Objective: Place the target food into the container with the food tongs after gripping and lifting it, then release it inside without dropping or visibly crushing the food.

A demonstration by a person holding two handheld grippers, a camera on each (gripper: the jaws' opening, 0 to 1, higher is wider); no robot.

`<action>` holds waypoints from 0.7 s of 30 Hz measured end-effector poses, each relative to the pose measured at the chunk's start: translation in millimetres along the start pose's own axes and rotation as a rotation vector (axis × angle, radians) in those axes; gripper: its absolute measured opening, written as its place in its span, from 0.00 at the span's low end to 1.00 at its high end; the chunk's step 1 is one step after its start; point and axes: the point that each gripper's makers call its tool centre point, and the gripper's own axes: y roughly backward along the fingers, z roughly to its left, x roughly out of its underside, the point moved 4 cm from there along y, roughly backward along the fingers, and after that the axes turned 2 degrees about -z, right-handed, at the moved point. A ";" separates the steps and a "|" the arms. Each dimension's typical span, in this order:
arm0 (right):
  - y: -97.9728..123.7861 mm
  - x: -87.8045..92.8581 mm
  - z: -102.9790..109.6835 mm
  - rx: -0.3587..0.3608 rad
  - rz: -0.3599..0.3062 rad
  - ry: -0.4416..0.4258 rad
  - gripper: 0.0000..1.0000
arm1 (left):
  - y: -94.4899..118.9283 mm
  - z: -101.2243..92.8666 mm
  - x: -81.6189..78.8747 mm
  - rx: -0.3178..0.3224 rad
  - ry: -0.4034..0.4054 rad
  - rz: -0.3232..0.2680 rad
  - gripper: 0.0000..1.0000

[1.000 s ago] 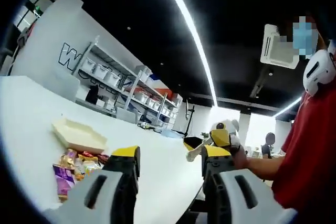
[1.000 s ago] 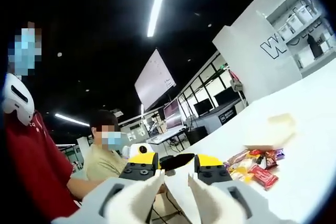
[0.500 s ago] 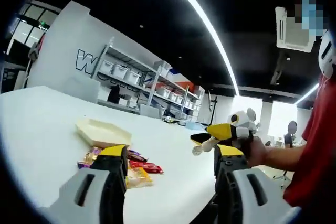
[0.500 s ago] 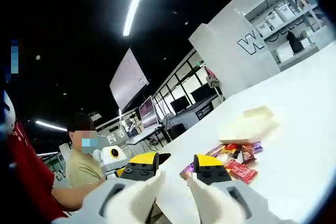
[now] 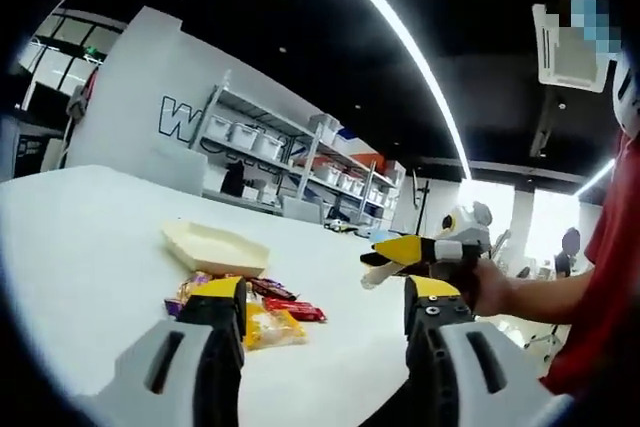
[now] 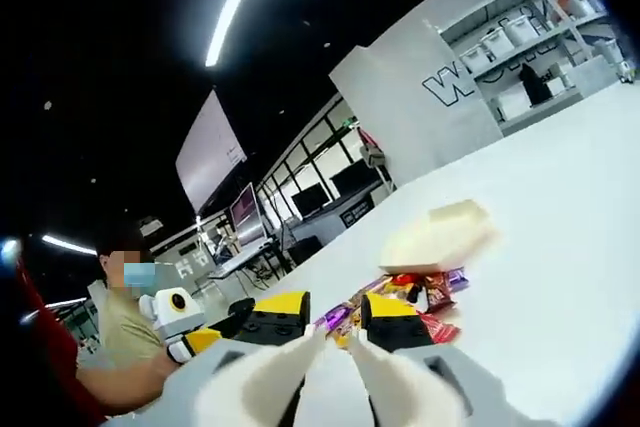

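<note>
Both grippers' yellow-tipped jaws gape empty: left gripper (image 5: 325,302), right gripper (image 6: 335,315); glossy snack packets (image 5: 262,304) beside pale angular tray (image 5: 214,246).

Left claw (image 5: 325,312) gapes wide over the white desk (image 5: 90,247), snacks (image 5: 255,305) piled beside the tray (image 5: 215,247), right claw (image 5: 400,255) alongside.

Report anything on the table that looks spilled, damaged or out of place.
Nothing looks damaged. The wrapped snacks lie in a loose, overlapping heap on the white table beside the cream tray, not inside it. The tray sits flat. Both the left gripper and right gripper hold nothing.
</note>
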 end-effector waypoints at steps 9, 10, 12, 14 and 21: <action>-2.6 -5.0 16.5 -0.112 -0.057 -0.017 0.19 | 0.0 0.7 -0.8 -0.011 -0.016 0.005 0.59; -1.6 -5.1 17.0 -0.107 -0.058 -0.010 0.18 | 0.1 0.4 -0.6 -0.012 -0.019 0.006 0.59; -2.8 -3.9 19.6 -0.119 -0.041 -0.019 0.18 | 0.3 0.9 0.4 -0.014 -0.025 0.010 0.60; -4.8 -3.5 18.7 -0.111 -0.042 0.000 0.18 | -0.1 3.7 2.3 -0.029 -0.034 0.015 0.61; -9.0 -2.5 -7.5 0.010 -0.017 0.098 0.18 | -0.4 9.7 9.8 -0.046 -0.032 0.051 0.73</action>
